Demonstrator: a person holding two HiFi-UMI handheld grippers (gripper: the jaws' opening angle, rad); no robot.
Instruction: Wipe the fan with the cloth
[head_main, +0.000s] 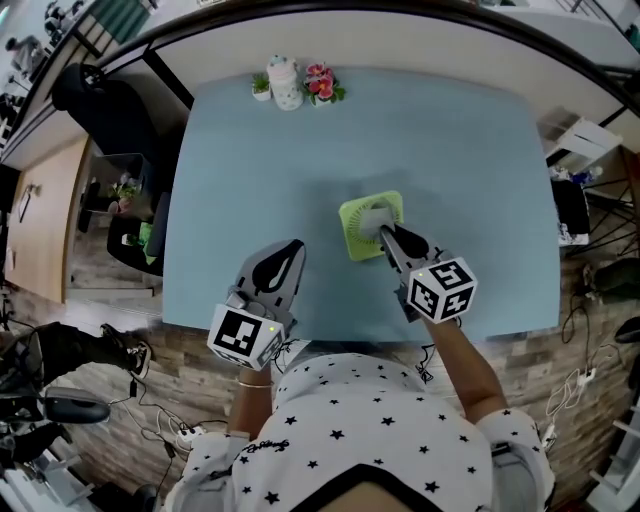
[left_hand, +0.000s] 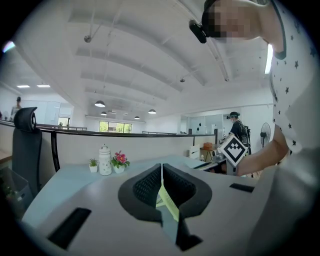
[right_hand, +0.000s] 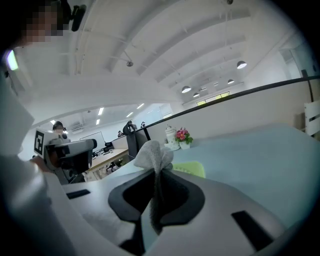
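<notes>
A small lime-green square fan (head_main: 366, 232) lies flat on the light blue table (head_main: 470, 170), right of centre. My right gripper (head_main: 386, 234) is shut on a grey cloth (head_main: 374, 217), and the cloth rests on top of the fan. In the right gripper view the cloth (right_hand: 153, 156) bunches up out of the closed jaws of the right gripper (right_hand: 157, 186), with the fan (right_hand: 193, 169) just beyond. My left gripper (head_main: 293, 249) is shut and holds nothing, hovering left of the fan near the table's front. In the left gripper view a sliver of the fan (left_hand: 169, 202) shows past the left gripper (left_hand: 161, 172).
A white jar (head_main: 285, 83) with a small green plant (head_main: 261, 87) and a pink flower pot (head_main: 321, 85) stands at the table's far edge. A black office chair (head_main: 112, 112) is off the table's left side. Cables lie on the floor at the right.
</notes>
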